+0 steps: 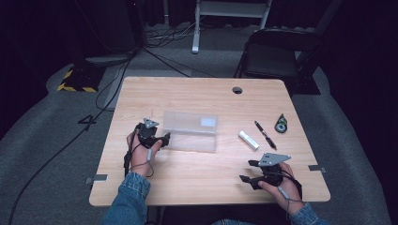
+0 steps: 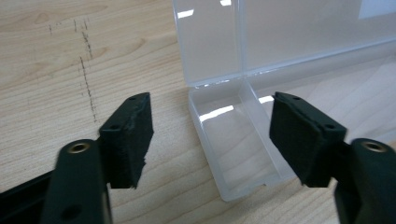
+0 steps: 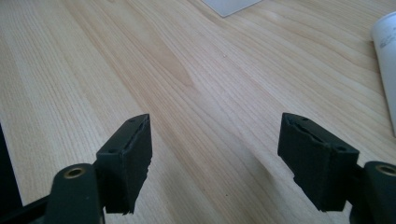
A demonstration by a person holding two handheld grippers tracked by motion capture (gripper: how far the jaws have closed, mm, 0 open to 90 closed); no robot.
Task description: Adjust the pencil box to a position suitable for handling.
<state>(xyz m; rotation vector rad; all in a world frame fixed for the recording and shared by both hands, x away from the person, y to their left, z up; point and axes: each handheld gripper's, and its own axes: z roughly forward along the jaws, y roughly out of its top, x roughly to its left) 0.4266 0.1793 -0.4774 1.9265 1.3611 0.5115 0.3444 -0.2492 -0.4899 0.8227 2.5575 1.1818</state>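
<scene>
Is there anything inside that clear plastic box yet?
No. The left gripper view shows the clear plastic box lying open with only bare plastic inside its near compartment.

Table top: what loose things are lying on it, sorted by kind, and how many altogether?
Clear plastic box, lid open: 1
White tube: 1
Black pen: 1
Small dark roll, perhaps tape: 1
Total: 4

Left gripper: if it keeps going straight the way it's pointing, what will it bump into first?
Probably the clear plastic box: the left gripper points at its open end, whose near corner lies between the open black jaws. How far off it is, I can't tell.
</scene>
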